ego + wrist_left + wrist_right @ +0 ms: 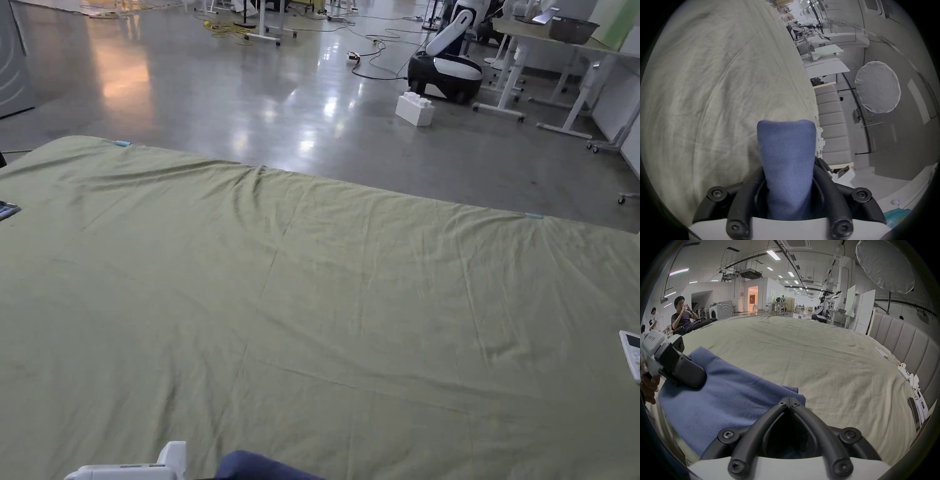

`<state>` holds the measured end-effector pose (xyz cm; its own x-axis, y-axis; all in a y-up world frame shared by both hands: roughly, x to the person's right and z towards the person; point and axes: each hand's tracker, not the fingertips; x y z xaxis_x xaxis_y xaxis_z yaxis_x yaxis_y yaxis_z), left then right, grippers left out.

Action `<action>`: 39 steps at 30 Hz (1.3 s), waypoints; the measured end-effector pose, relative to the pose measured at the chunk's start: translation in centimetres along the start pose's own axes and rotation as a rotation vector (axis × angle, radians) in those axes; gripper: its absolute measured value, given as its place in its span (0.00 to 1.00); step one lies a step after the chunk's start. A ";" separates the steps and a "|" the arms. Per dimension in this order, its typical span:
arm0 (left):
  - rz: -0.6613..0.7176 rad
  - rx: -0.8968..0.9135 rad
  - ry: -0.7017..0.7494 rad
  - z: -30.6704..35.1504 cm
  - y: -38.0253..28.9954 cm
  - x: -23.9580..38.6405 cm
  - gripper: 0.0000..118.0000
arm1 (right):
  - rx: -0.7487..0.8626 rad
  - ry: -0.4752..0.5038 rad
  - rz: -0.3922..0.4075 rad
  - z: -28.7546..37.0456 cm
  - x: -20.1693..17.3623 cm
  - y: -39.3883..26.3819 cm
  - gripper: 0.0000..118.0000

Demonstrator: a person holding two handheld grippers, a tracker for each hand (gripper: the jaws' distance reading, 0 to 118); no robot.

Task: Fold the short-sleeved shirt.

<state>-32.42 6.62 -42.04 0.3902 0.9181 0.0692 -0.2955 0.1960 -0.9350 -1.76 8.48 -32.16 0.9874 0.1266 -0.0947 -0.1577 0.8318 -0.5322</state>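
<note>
Blue soft cotton shirt (724, 402) held at the near edge of the green bed sheet (350, 281).
Left gripper (688, 376) is clamped on its left end; right gripper (789, 400) jaws are together at its right corner, whether pinching cloth I cannot tell. The long axis runs between them.

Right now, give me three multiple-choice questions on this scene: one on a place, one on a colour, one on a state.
1. Where does the soft blue fabric shirt lie?
A. near edge of the green bed sheet
B. on the floor
C. on a chair

2. What colour is the sheet?
A. red
B. pale green
C. black

3. How stand the right gripper jaws?
A. wide open
B. tips together
C. around a cup

Answers: 1 A, blue cloth shows at the sheet's near edge; 2 B, the head view shows green; 3 B, the tips meet in the right gripper view.
</note>
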 end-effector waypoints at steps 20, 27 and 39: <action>-0.020 0.100 0.161 16.9 8.9 2.4 0.19 | 0.278 -0.194 -0.106 3.0 14.8 17.1 0.01; -0.051 0.145 0.320 25.4 14.1 3.3 0.19 | 0.323 -0.268 -0.123 4.2 19.3 20.9 0.01; -0.061 0.122 0.693 32.7 16.8 5.0 0.19 | 0.336 -0.293 -0.123 4.8 19.7 20.7 0.01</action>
<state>-63.96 25.73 -46.07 0.8624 0.4819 -0.1550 -0.3354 0.3147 -0.8880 14.51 30.77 -40.99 0.9678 0.1228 0.2195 -0.0740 0.9731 -0.2181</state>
